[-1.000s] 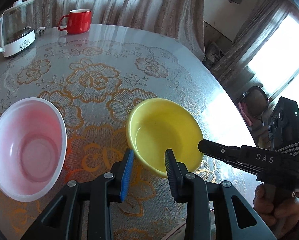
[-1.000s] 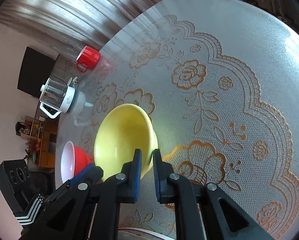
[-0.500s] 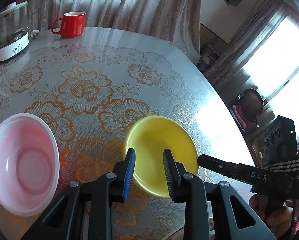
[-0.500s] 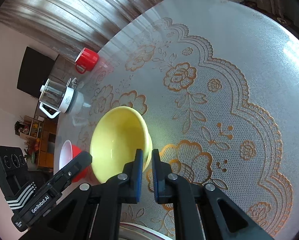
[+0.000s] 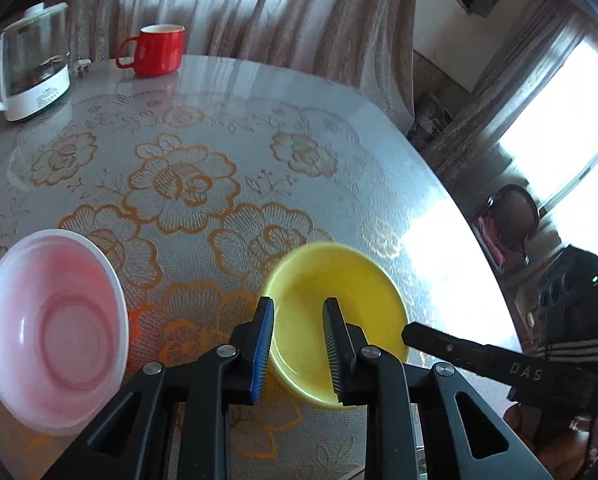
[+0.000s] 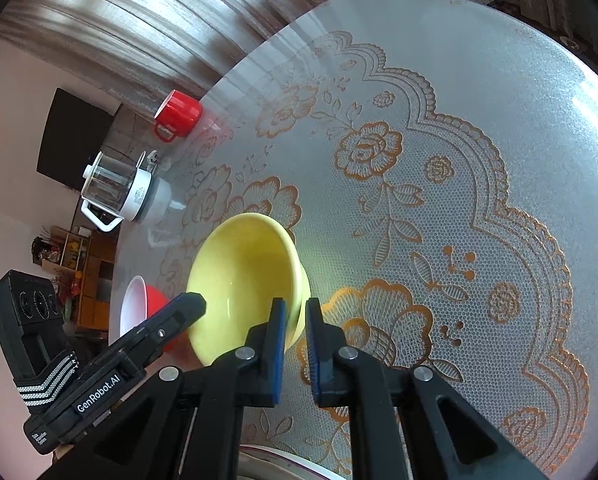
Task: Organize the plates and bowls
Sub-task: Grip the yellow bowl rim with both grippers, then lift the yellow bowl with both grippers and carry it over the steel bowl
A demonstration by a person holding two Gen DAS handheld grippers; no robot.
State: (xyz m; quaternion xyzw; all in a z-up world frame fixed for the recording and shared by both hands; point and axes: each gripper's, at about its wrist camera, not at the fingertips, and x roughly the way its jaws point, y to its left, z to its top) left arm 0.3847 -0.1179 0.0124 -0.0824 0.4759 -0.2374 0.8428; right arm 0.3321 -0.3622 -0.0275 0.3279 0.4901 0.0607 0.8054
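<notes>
A yellow bowl (image 5: 339,312) sits on the lace-patterned table, also in the right wrist view (image 6: 243,280). My right gripper (image 6: 295,340) is shut on its near rim, the rim pinched between the two pads; it reaches in from the right in the left wrist view (image 5: 411,334). My left gripper (image 5: 297,340) is open, its jaws hanging over the bowl's near edge without gripping it. A pink-and-white bowl (image 5: 53,328) stands to the left; in the right wrist view (image 6: 143,312) it is partly hidden behind the left gripper.
A red mug (image 5: 157,50) and a glass kettle (image 5: 27,66) stand at the far edge of the round table (image 5: 339,140). A white plate rim (image 6: 283,460) shows at the bottom of the right wrist view. The table edge curves off on the right.
The left gripper has narrowed and pulled back a little over the yellow bowl. The right gripper keeps its pinch on the rim, and the bowl has shifted slightly with it.
</notes>
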